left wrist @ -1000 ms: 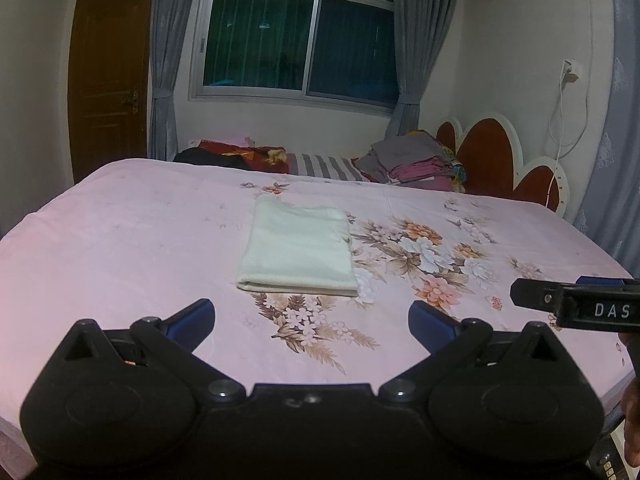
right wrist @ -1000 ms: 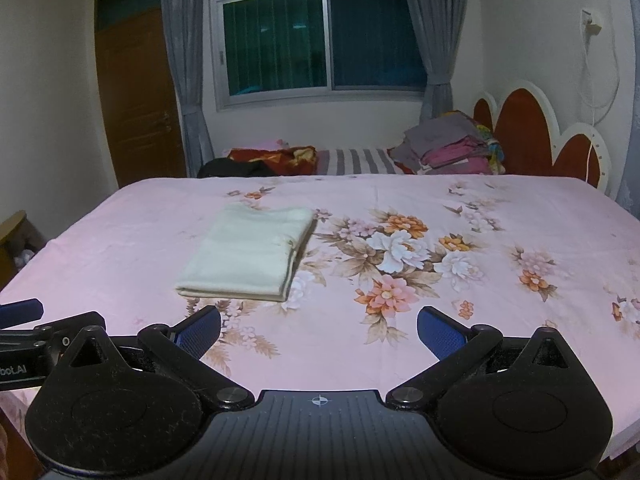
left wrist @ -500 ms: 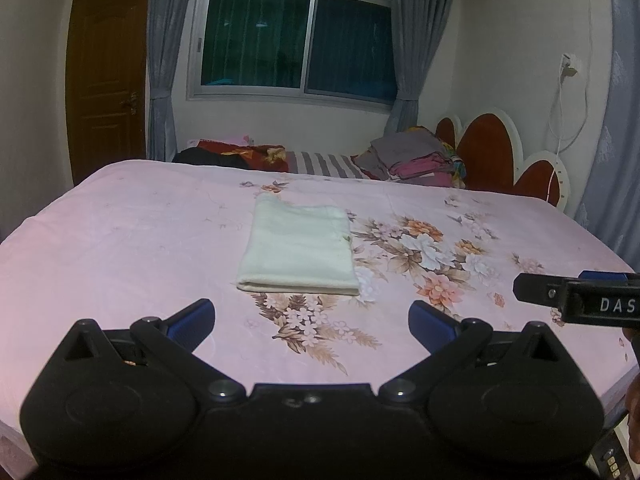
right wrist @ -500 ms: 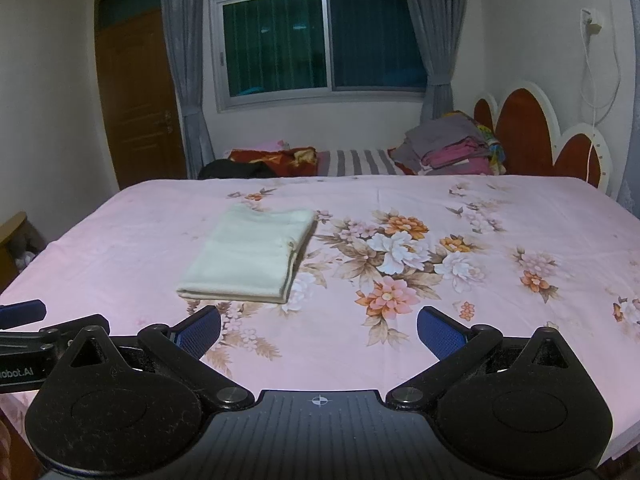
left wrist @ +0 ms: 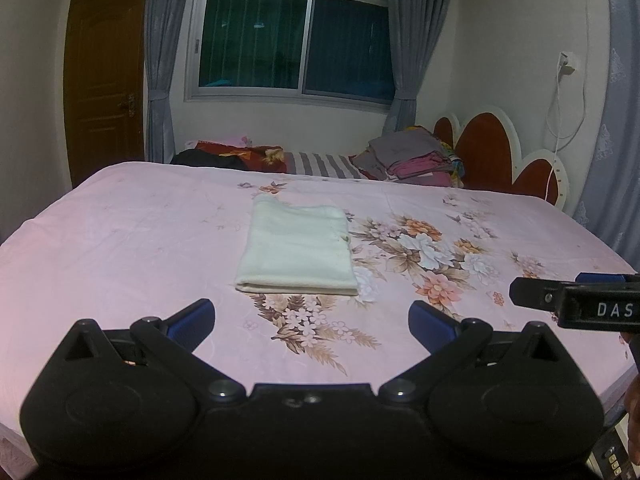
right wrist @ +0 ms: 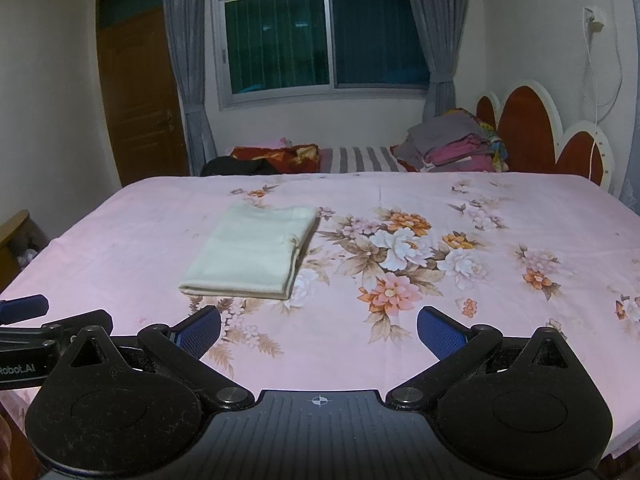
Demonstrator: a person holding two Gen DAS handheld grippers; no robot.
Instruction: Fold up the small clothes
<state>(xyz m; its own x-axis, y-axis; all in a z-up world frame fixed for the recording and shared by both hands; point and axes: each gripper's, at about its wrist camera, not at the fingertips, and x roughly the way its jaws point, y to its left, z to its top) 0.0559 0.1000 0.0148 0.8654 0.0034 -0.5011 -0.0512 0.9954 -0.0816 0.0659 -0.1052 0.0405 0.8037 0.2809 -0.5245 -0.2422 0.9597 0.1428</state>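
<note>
Both black grippers, left [left wrist: 311, 317] and right [right wrist: 319, 327], hang with blue-padded jaws apart, empty, above the near edge of the pink floral bed [left wrist: 120, 240]; the folded cream cloth [left wrist: 296, 255] lies mid-bed.

A folded cloth [left wrist: 296, 250] lies flat on the bed [left wrist: 120, 240], at about 12 o'clock from the left hand-held gripper [left wrist: 311, 318] and 11 o'clock from the right hand-held gripper [right wrist: 319, 330], with a pile of clothes [left wrist: 412, 158] behind at 1 o'clock.
</note>
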